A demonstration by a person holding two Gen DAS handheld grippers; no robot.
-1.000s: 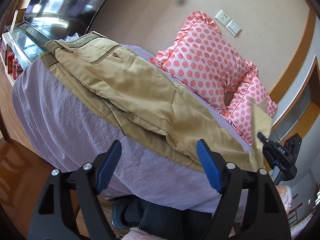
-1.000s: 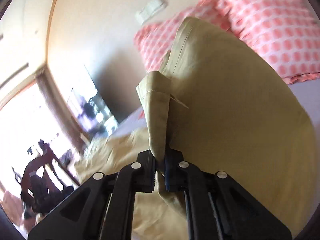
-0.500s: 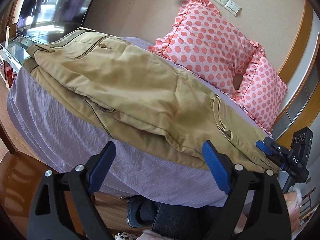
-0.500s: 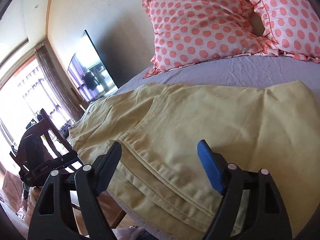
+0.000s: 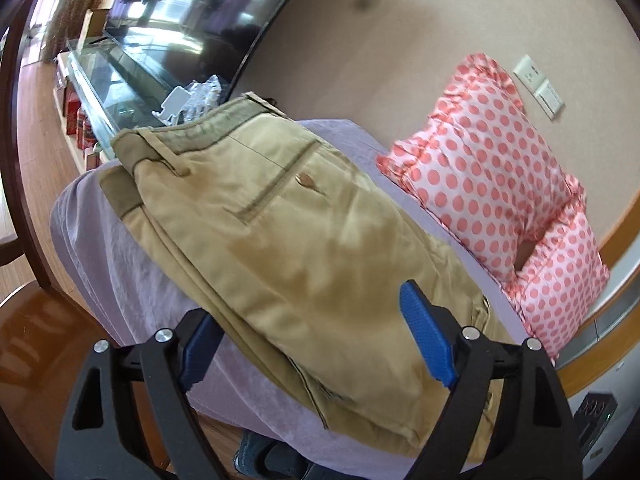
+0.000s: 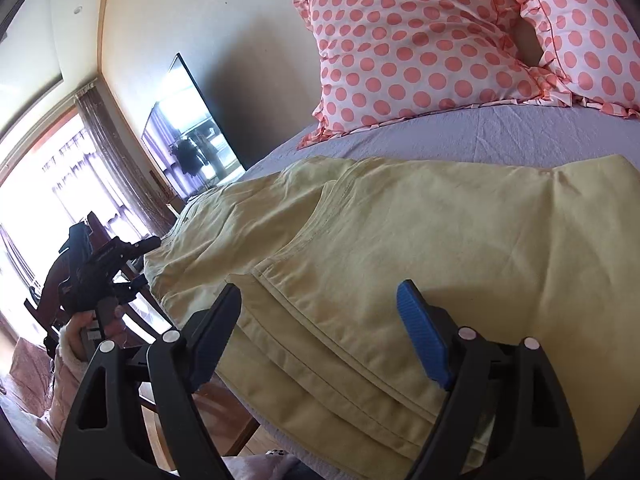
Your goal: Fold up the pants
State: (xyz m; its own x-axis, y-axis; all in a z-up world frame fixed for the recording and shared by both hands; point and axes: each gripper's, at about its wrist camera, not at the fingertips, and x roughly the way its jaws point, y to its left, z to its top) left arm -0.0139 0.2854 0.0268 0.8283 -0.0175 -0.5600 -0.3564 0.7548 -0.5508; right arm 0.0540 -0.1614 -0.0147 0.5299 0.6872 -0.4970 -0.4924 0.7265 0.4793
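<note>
Khaki pants (image 5: 280, 240) lie folded lengthwise on the lilac bed sheet (image 5: 92, 240), waistband toward the TV end. In the right wrist view the pants (image 6: 420, 248) spread across the near bed edge with the leg ends folded over. My left gripper (image 5: 312, 340) is open and empty, its jaws either side of the pants' near edge. It also shows in the right wrist view (image 6: 132, 264), at the waistband end. My right gripper (image 6: 320, 332) is open and empty just above the leg hems.
Two pink polka-dot pillows (image 6: 420, 48) lean on the wall behind the pants. A TV (image 5: 192, 12) and a glass cabinet (image 5: 108, 84) stand past the bed's waistband end. A wooden chair (image 6: 52, 280) and wooden floor (image 5: 36, 340) lie beside the bed.
One second ago my right gripper was shut on the pants leg, lifted; it laid it down and opened. My left gripper has moved in close over the pants' near edge.
</note>
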